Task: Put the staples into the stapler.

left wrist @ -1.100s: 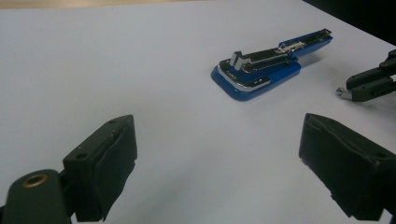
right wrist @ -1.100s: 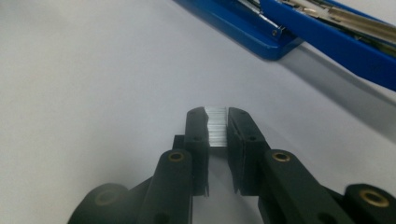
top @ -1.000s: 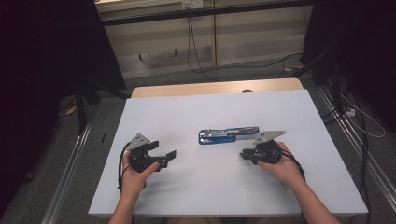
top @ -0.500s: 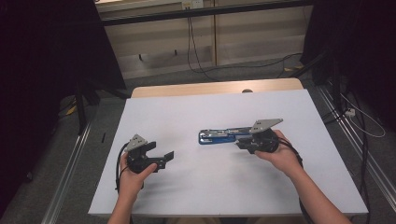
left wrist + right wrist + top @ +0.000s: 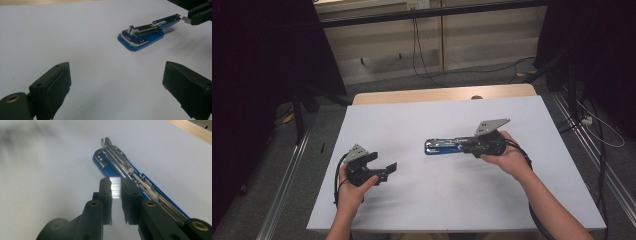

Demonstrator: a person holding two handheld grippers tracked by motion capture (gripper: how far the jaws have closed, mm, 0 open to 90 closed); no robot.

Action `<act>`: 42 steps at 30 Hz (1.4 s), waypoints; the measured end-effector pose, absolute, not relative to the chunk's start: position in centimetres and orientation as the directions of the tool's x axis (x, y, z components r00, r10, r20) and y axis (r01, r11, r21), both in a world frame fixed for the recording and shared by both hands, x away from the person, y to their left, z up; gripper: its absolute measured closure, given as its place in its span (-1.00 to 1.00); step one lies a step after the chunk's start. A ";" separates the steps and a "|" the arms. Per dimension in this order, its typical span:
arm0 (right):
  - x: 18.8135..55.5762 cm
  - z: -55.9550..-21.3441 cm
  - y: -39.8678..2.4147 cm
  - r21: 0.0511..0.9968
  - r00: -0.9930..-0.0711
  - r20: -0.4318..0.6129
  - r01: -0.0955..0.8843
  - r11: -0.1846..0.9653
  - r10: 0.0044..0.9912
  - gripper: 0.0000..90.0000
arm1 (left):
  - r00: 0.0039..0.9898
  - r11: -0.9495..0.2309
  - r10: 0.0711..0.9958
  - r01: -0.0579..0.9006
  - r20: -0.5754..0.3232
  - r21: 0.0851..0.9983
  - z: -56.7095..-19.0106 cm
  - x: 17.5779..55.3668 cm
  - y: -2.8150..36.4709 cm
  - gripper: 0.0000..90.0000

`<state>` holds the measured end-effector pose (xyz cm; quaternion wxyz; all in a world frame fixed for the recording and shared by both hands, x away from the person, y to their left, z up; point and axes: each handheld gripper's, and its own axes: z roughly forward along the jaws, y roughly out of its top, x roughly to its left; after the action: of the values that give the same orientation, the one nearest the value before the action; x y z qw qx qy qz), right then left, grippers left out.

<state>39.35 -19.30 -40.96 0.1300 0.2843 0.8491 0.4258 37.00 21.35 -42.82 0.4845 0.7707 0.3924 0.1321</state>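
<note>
One staple strip (image 5: 115, 187) pinched in right tool (image 5: 116, 186) above stapler (image 5: 117, 163).

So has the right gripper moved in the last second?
Yes. The right gripper has shifted left, over the blue stapler, which lies where it was.

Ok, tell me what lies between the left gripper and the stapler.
Nothing: bare white table between the left gripper and the stapler, as the left gripper view shows.

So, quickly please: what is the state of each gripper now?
Left gripper: open, holding nothing, above the table.
Right gripper: shut on a strip of staples, over the open stapler.
</note>
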 end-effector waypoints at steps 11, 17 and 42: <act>40.9 -40.1 -19.4 0.809 -0.819 0.036 0.361 0.464 0.573 0.76 | 0.666 -0.228 0.724 0.476 -0.179 0.850 -42.8 37.1 21.3 -0.81; 41.5 -40.0 -19.2 0.811 -0.829 0.038 0.352 0.467 0.558 0.76 | 0.666 -0.225 0.723 0.477 -0.183 0.850 -42.8 37.0 21.4 -0.82; 43.7 -38.9 -18.1 0.816 -0.866 0.028 0.308 0.489 0.500 0.77 | 0.662 -0.217 0.723 0.492 -0.200 0.843 -42.9 37.1 21.7 -0.83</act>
<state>43.73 -18.14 -38.89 0.1070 0.2359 0.8563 0.4468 37.09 21.73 -42.85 0.4863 0.7710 0.3939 0.1185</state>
